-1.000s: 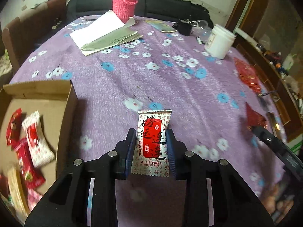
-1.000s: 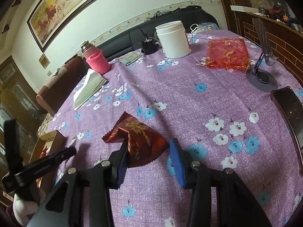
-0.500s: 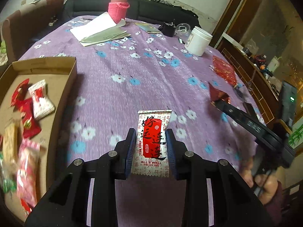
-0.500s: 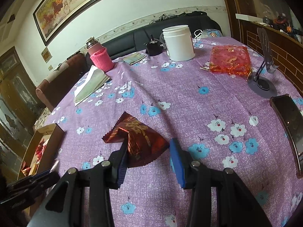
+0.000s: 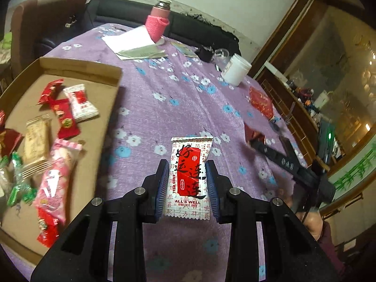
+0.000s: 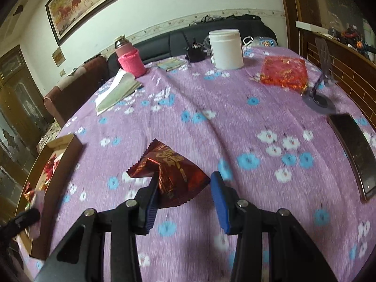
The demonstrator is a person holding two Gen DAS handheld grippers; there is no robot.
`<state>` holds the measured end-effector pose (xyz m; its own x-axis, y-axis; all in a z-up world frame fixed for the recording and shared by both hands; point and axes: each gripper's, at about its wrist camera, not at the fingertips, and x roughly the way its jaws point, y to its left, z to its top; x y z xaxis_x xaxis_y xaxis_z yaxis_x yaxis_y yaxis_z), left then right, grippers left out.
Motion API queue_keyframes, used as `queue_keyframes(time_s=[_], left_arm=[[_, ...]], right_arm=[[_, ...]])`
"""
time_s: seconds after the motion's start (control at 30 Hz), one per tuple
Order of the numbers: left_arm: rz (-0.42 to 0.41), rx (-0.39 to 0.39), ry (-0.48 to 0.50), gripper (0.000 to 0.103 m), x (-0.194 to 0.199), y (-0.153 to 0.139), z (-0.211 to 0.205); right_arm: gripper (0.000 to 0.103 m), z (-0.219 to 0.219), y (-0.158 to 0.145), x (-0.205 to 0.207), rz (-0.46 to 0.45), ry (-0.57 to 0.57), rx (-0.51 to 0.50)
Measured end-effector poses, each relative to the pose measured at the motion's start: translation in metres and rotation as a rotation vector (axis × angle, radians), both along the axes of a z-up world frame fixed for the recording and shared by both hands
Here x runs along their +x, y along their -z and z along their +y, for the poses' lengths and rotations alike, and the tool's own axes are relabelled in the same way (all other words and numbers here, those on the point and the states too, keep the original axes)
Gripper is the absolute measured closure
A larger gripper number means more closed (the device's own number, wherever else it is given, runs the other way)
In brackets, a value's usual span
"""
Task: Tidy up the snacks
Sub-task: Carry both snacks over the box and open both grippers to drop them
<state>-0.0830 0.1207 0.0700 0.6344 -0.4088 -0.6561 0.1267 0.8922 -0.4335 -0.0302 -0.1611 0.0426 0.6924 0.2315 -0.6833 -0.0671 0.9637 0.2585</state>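
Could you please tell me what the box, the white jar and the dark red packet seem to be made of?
Box: plain brown cardboard, matte, with folded rims. White jar: probably plastic, opaque and smooth with a faint sheen. Dark red packet: looks like metallised foil film, glossy and creased, with zigzag-cut ends.

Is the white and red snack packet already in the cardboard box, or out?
Out: the left claw holds the packet beside the box.

Purple floral-clothed table (image 6: 211, 122), cardboard snack box (image 5: 77, 67), white jar (image 6: 226, 48), pink-sleeved flask (image 6: 130, 60), papers (image 5: 131, 42)
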Motion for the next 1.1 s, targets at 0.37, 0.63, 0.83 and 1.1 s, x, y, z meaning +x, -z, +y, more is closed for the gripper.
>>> queue_keyframes(time_s=[0.37, 0.63, 0.83, 1.1], left_arm=[[-0.035, -0.065, -0.123, 0.072, -0.018, -0.010, 0.065], [-0.070, -0.075, -0.265, 0.072, -0.029, -0.019, 0.125], [-0.080, -0.053, -0.325, 0.072, -0.032, -0.019, 0.157], [-0.053, -0.001, -0.354, 0.072, -0.026, -0.013, 0.176]], right_arm=[[0.058, 0.026, -0.013, -0.028, 0.024, -0.076, 0.018], [0.058, 0.067, -0.032, -0.031, 0.009, -0.177, 0.035], [0.058, 0.109, -0.041, -0.027, 0.018, -0.266, 0.052], [0.058, 0.187, -0.053, -0.019, 0.042, -0.416, 0.070]])
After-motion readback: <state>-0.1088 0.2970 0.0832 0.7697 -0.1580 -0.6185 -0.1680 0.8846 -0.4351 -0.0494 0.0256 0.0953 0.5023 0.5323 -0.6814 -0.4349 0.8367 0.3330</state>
